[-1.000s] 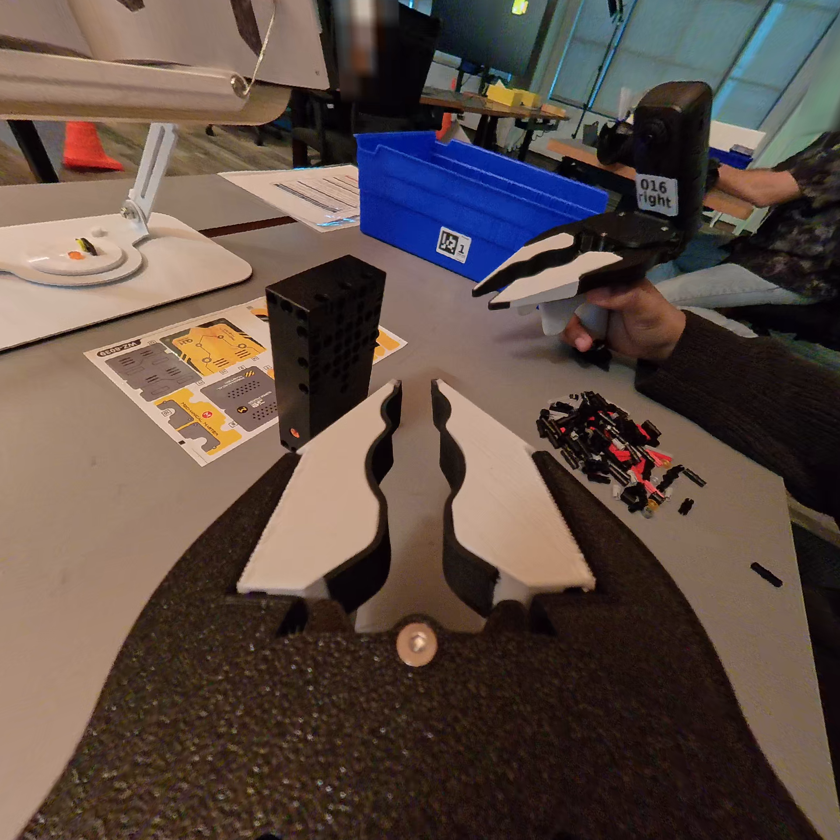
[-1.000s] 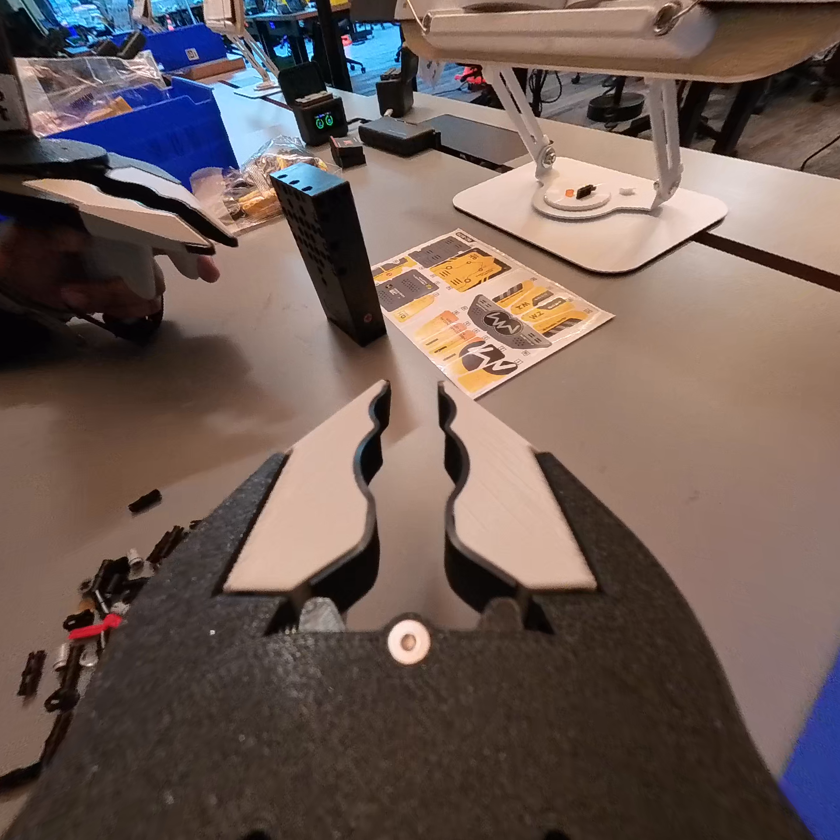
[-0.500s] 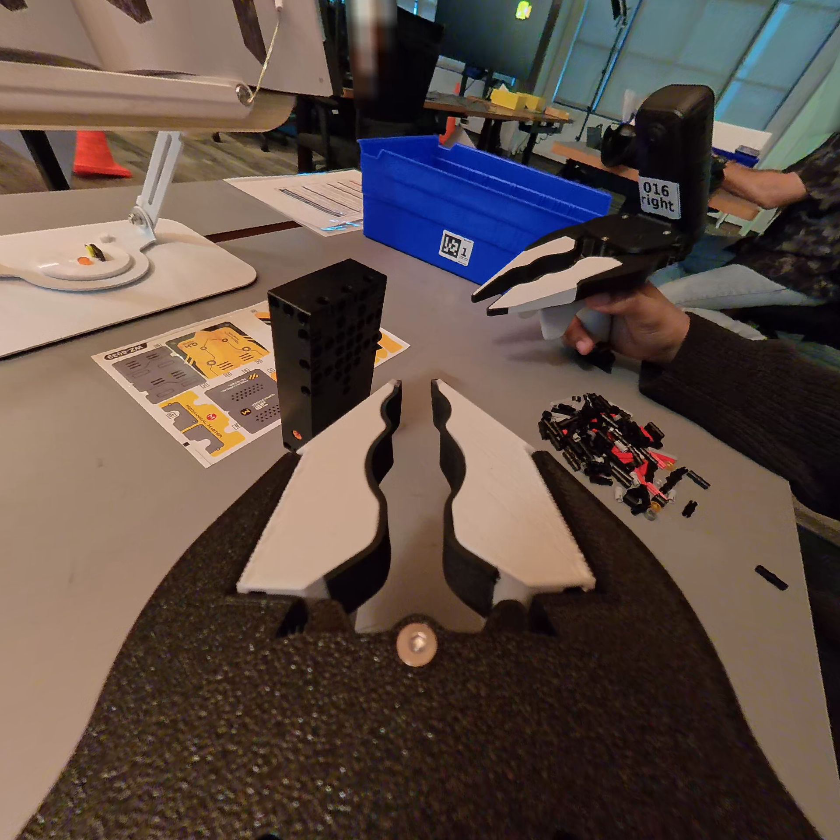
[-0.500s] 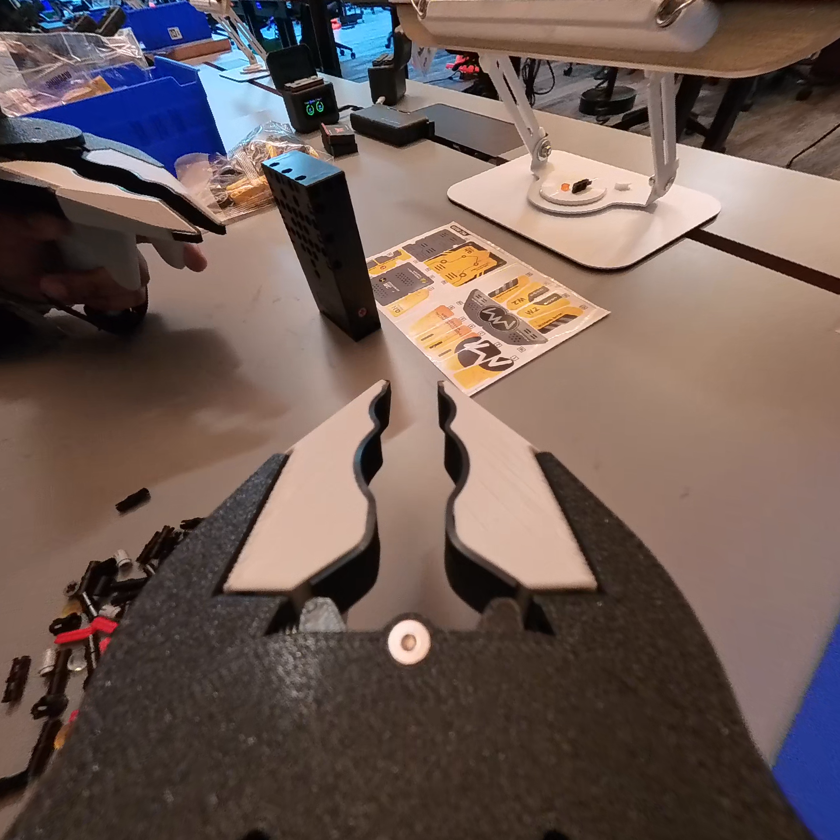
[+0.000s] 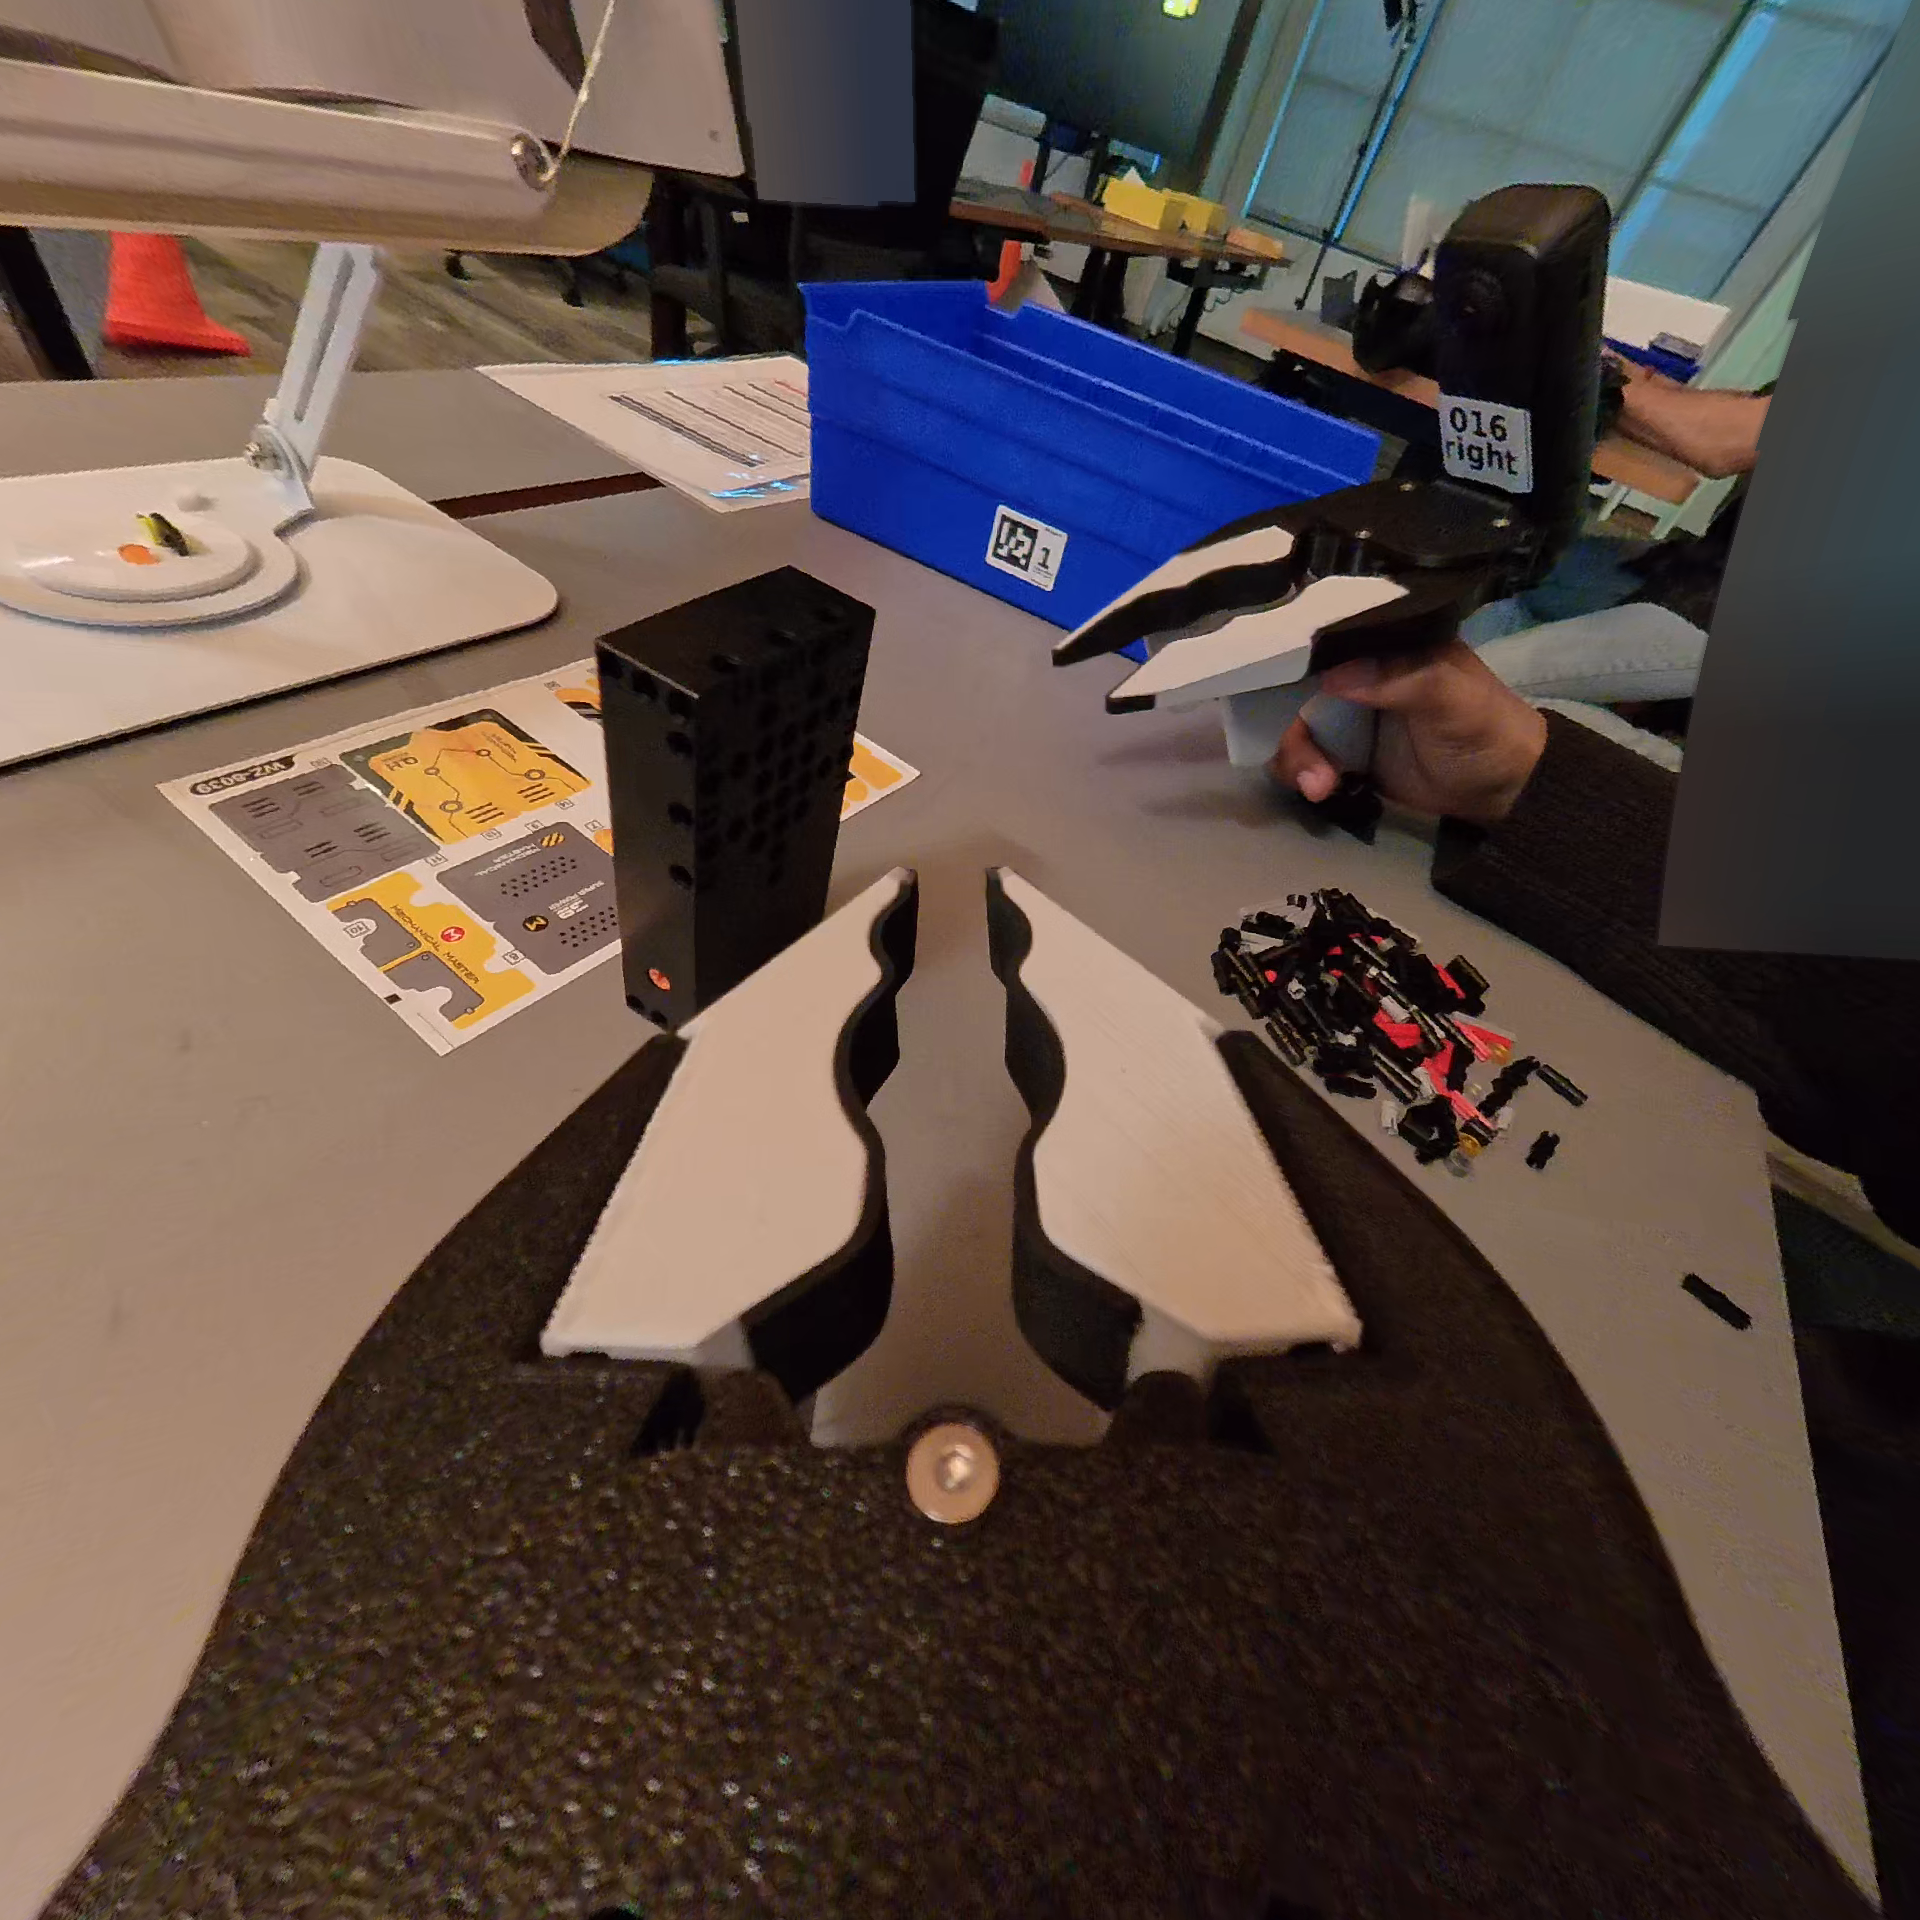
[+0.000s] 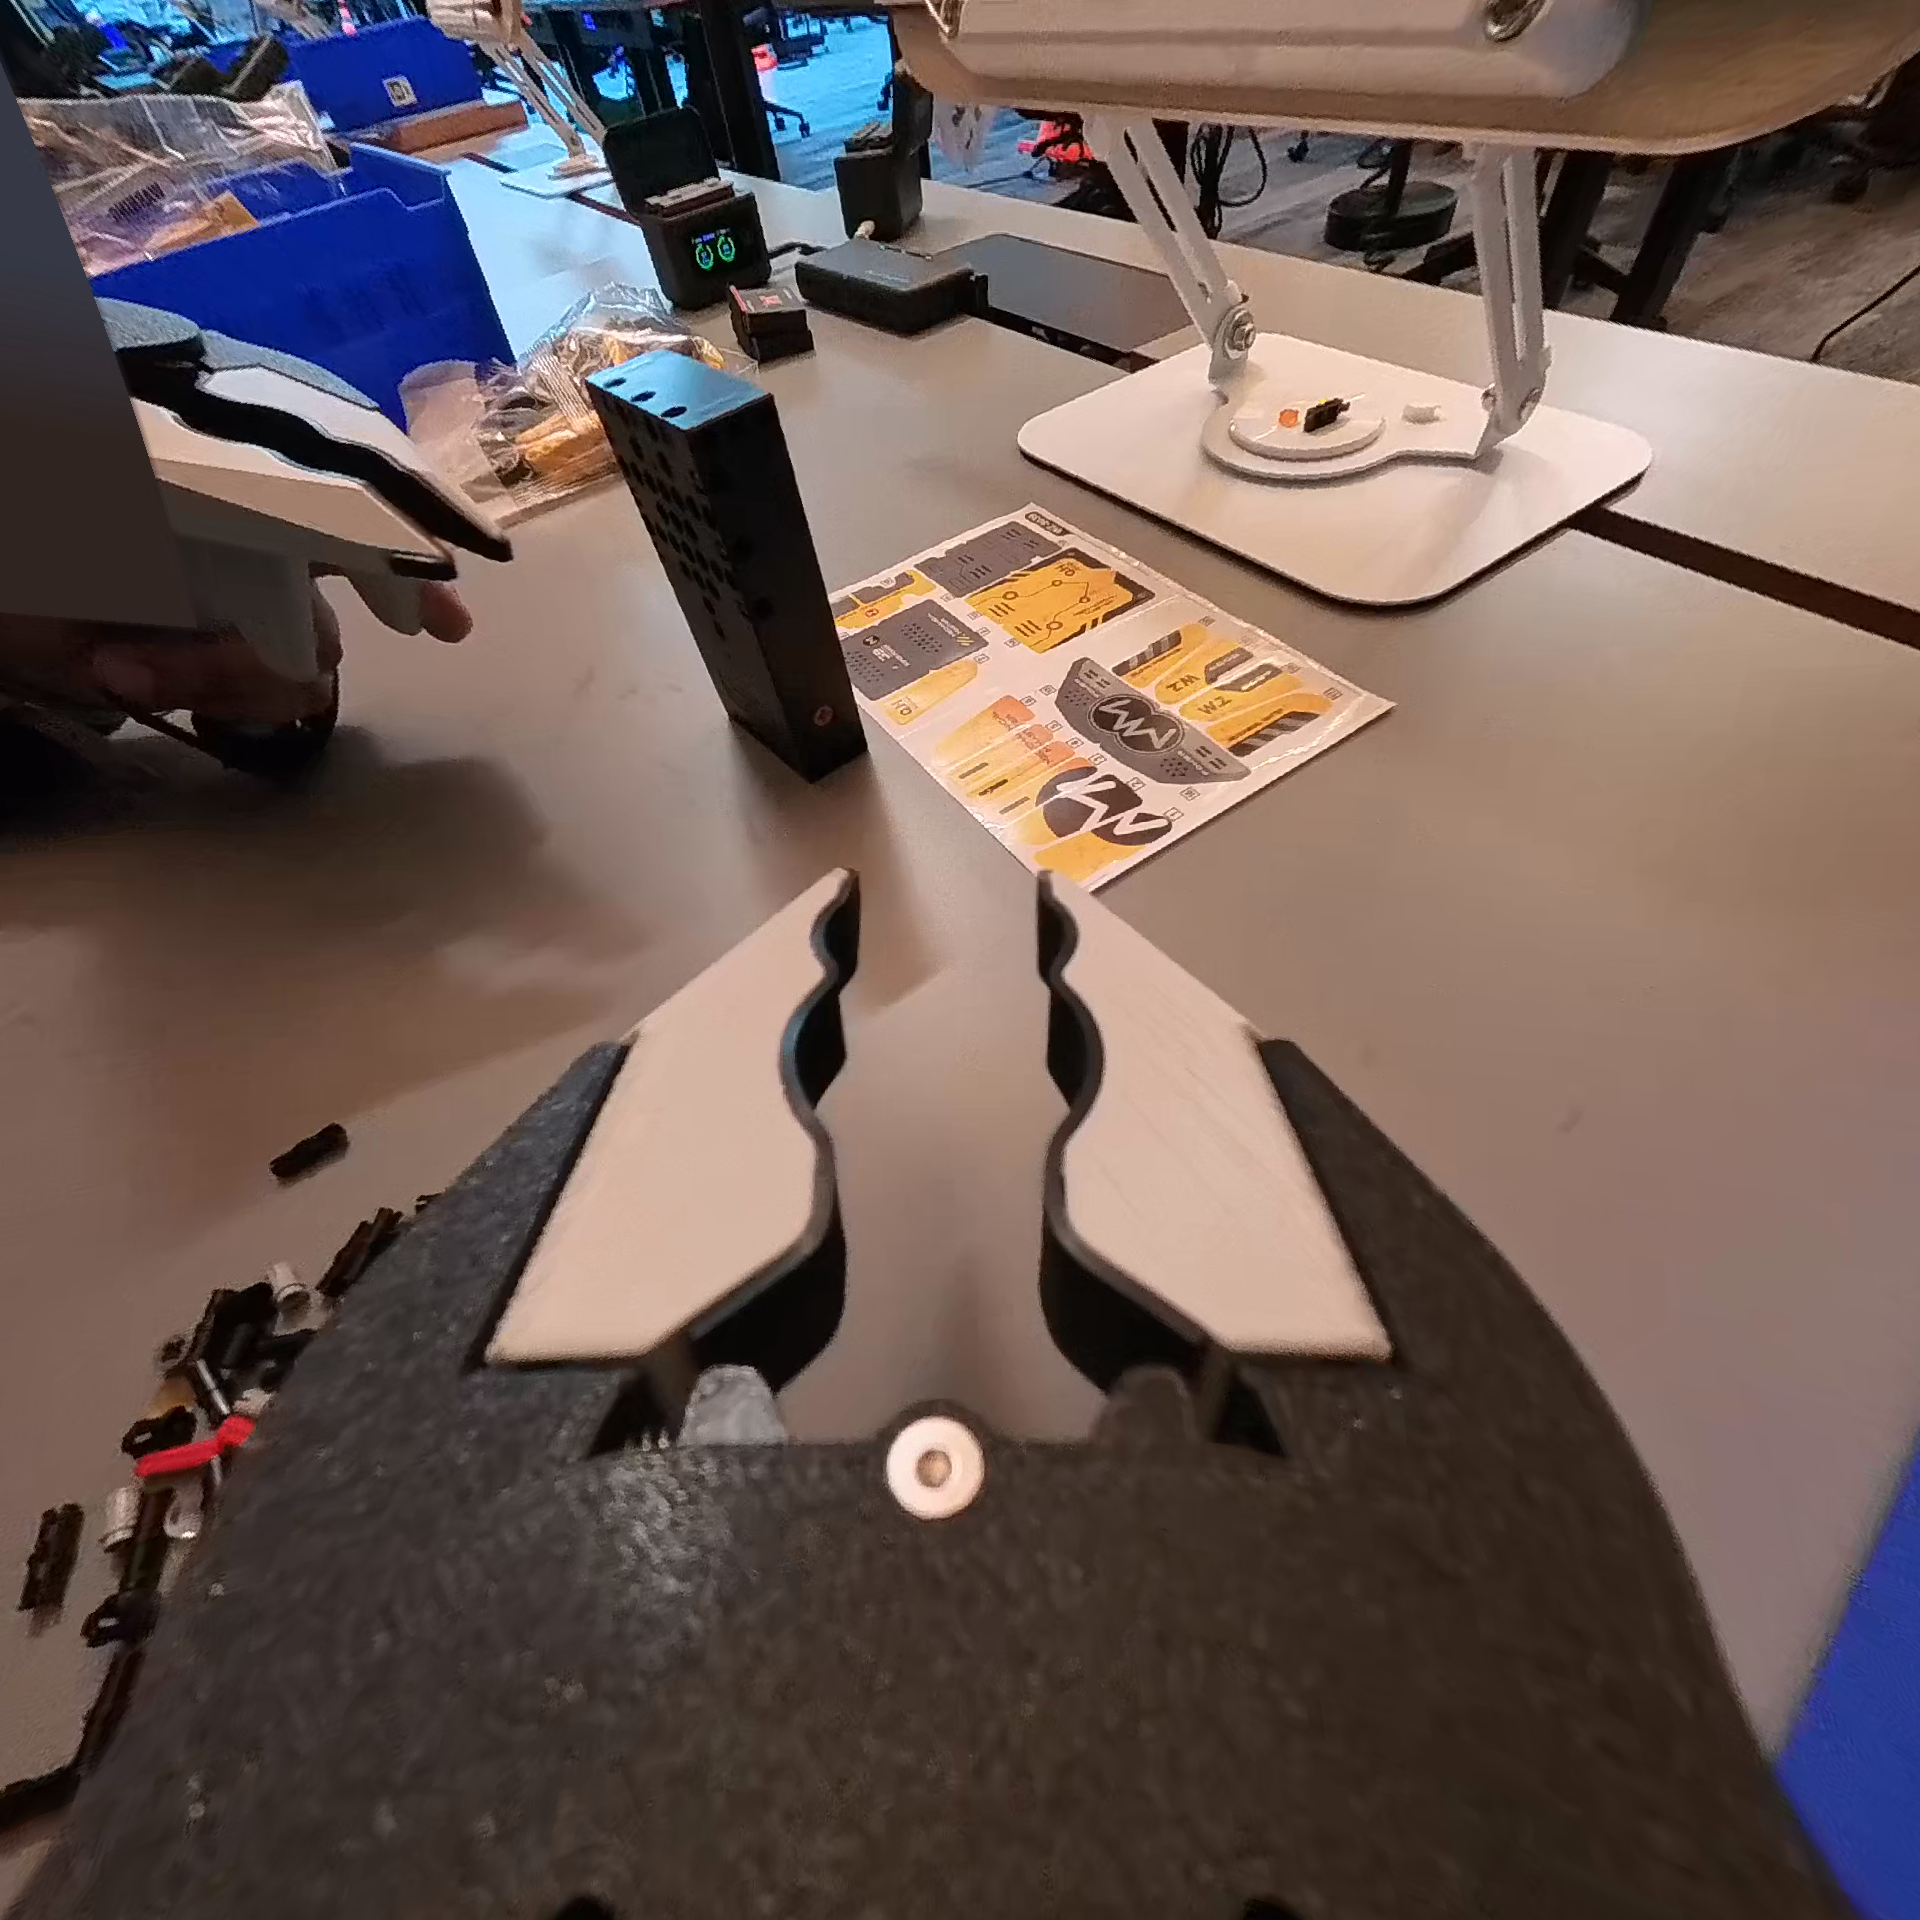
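Observation:
A black perforated block (image 5: 727, 790) stands upright on the grey table, just ahead and left of my left gripper (image 5: 951, 883). That gripper is narrowly open and empty, just above the table. My right gripper (image 6: 945, 883) is open wider and empty, and points at the block (image 6: 727, 561) and the yellow sticker sheet (image 6: 1091, 727). A pile of small black and red parts (image 5: 1361, 1008) lies right of the left gripper and under the right gripper's left side (image 6: 187, 1434). Each gripper shows in the other's view: the right one (image 5: 1089, 677) and the left one (image 6: 468, 558).
A blue bin (image 5: 1039, 436) stands behind the block. A white stand base (image 6: 1351, 488) sits beyond the sticker sheet (image 5: 416, 852). A plastic bag of parts (image 6: 551, 416), a small charger case (image 6: 701, 239) and a loose black pin (image 5: 1714, 1299) are also on the table. Some 15 centimeters of space lies between my two pairs of fingers. To reach the block (image 6: 727, 561) in a straight line is about 6 centimeters for my left fingers, about 11 centimeters for my right. My left wrist view (image 5: 829, 743) looks at it from another angle.
My right gripper's jaws have opened wider, and it has shifted slightly relative to the block. My left gripper has kept its narrow gap and barely moved.

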`<move>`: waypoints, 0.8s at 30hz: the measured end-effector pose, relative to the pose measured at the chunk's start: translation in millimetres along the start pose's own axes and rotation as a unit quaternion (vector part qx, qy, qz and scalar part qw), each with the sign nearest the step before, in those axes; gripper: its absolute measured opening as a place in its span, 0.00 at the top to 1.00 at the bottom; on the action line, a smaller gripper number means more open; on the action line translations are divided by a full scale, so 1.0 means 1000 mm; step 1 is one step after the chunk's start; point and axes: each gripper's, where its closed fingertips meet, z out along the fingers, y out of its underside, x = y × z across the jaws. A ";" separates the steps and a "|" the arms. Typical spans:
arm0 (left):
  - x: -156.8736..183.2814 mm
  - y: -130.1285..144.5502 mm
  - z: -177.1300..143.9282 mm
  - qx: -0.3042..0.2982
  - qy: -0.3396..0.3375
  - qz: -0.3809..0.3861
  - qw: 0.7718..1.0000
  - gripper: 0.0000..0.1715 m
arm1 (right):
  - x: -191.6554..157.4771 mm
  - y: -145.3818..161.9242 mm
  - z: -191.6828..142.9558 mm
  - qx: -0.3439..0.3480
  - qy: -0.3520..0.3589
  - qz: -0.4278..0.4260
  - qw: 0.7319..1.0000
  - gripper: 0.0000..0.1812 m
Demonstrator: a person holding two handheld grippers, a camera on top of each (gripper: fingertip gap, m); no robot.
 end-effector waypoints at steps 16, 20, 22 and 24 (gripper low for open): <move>0.094 0.058 0.004 -0.137 0.101 0.056 0.984 0.84 | -0.112 0.028 -0.084 -0.008 -0.030 -0.020 0.999 0.72; 0.105 0.075 -0.001 -0.173 0.082 0.059 0.980 0.83 | -0.161 0.068 -0.106 -0.096 -0.049 -0.059 0.992 0.72; 0.108 0.086 -0.002 -0.197 0.066 0.079 0.975 0.83 | -0.177 0.082 -0.110 -0.122 -0.054 -0.073 0.988 0.73; 0.111 0.093 -0.001 -0.214 0.059 0.094 0.971 0.83 | -0.195 0.089 -0.108 -0.124 -0.075 -0.068 0.987 0.73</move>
